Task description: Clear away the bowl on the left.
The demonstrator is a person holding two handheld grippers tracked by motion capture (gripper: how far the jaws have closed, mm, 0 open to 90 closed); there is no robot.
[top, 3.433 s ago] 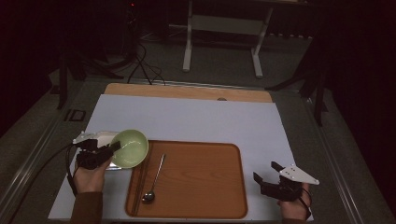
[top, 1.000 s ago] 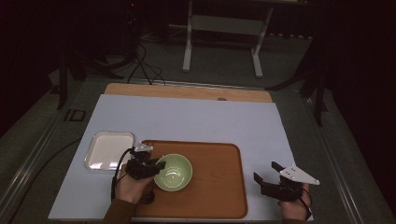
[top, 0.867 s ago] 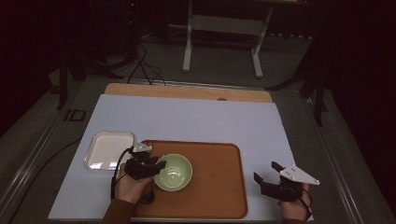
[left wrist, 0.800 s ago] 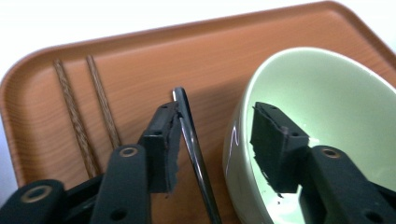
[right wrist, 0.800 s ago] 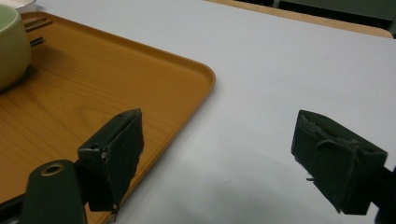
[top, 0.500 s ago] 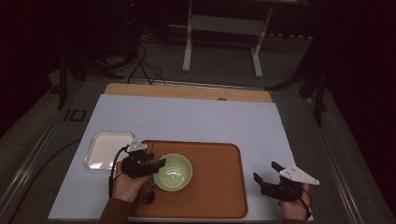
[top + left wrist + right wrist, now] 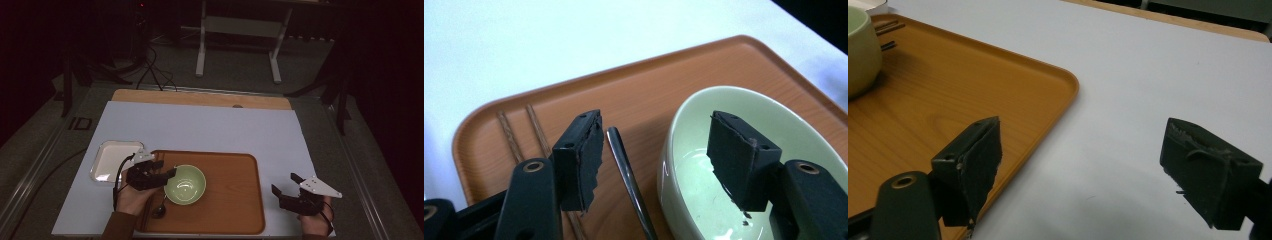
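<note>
A pale green bowl (image 7: 185,184) stands on the left half of a wooden tray (image 7: 230,200). My left gripper (image 7: 167,170) is open at the bowl's left rim. In the left gripper view, one jaw hangs inside the bowl (image 7: 774,115) and the other outside it, with the rim in the wide gap between them and neither pad pressing on it. A metal spoon (image 7: 624,165) lies on the tray (image 7: 649,80) beside the bowl, its head (image 7: 160,211) poking out by my hand. My right gripper (image 7: 285,184) is open over the table, right of the tray, holding nothing.
A white square plate (image 7: 112,161) sits on the pale blue mat just left of the tray. Two chopsticks (image 7: 519,140) lie along the tray's left side. In the right gripper view, the tray corner (image 7: 948,90) and the bowl (image 7: 860,50) lie to the left.
The bowl went from the white plate onto the tray with my left gripper. In the last second that gripper barely shifted. The right gripper has not moved.
</note>
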